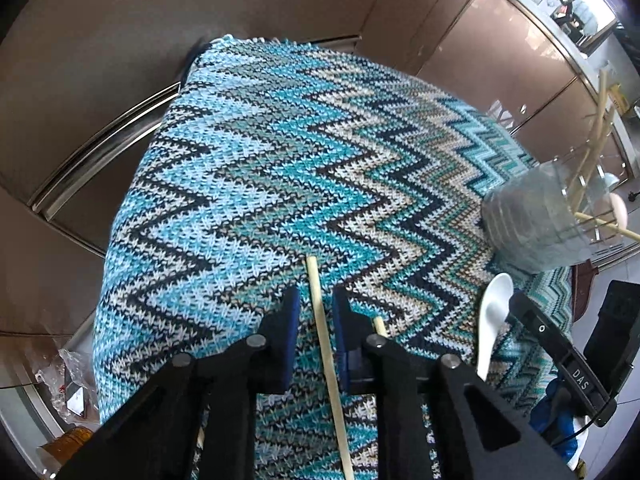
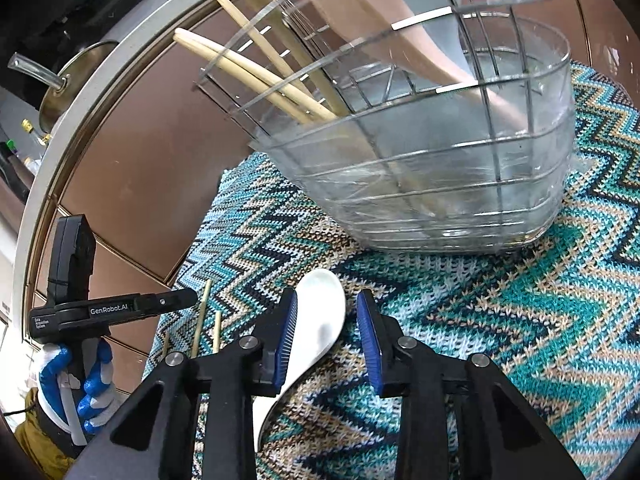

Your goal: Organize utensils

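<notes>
Left wrist view first: we're holding the left gripper (image 1: 316, 312) over the zigzag knit cloth (image 1: 240, 184) with its jaws spread, and 1 wooden chopstick (image 1: 326, 360) is lying between the blue pads (image 1: 289, 336), touching neither as far as we can tell. A 2nd chopstick (image 1: 379, 326) is peeking out just right of the right pad, so we're thinking we should center on the 1 between the jaws and close slowly so we aren't dragging its neighbour along. The white ceramic spoon (image 1: 490, 320) is lying further right, near the clear utensil holder (image 1: 544, 216). The right unit's side is showing "DAS".

Right wrist view: the right gripper (image 2: 326, 320) is released too, jaws straddling the spoon's bowl, the left pad nearly touching it. We're guessing a grip lower on the neck would be less slippery than on the glazed bowl. The holder, already carrying several chopsticks (image 2: 256, 68) and a pale spatula (image 2: 400, 40), is sitting just ahead. The left unit is reading "GenRobot.AI".
</notes>
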`<action>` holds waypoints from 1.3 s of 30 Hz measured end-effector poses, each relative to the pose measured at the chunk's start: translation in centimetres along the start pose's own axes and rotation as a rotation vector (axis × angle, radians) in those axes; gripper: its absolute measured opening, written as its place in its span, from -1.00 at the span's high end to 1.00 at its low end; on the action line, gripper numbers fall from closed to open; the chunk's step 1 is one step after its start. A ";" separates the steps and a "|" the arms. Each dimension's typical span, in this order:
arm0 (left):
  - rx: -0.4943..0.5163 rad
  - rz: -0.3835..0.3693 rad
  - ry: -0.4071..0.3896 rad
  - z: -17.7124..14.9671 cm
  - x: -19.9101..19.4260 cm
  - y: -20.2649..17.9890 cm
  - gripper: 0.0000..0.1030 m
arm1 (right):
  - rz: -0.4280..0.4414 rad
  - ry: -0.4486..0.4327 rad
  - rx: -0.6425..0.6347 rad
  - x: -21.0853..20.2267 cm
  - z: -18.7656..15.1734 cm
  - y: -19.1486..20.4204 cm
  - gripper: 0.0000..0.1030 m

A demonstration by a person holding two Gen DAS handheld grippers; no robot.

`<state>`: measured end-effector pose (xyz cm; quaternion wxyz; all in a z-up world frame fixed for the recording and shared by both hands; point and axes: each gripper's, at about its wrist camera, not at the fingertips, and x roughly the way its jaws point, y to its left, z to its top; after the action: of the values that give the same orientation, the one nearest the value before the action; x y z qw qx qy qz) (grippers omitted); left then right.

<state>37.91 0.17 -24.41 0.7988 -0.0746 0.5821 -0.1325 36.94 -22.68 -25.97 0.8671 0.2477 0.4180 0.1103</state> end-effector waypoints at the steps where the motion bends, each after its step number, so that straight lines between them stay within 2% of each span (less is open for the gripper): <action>1: 0.004 0.006 0.005 0.1 0.2 -0.1 0.75 | 0.000 0.004 -0.004 0.3 0.0 0.1 0.45; 6: 0.024 0.033 0.022 0.2 1.1 -0.4 0.81 | 0.004 0.020 -0.014 1.3 -0.1 0.1 0.61; 11: 0.026 0.043 0.012 0.2 1.2 -0.5 0.86 | -0.003 0.035 -0.033 1.9 -0.1 0.2 0.88; 17: 0.015 0.032 -0.046 -0.7 -0.2 -0.2 0.87 | 0.002 0.011 -0.064 0.1 -0.6 0.5 0.89; 27: 0.022 -0.016 -0.239 -3.2 -6.7 -0.4 0.88 | -0.007 -0.091 -0.138 -6.0 -1.9 2.7 0.90; 39: 0.002 -0.056 -0.383 -7.9 -13.4 0.3 0.89 | -0.045 -0.172 -0.218 -12.1 -4.7 6.5 0.91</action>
<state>26.61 4.70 -14.70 0.8910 -0.1138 0.4169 -0.1388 25.79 -20.35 -16.88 0.9237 0.1512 0.3330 0.1136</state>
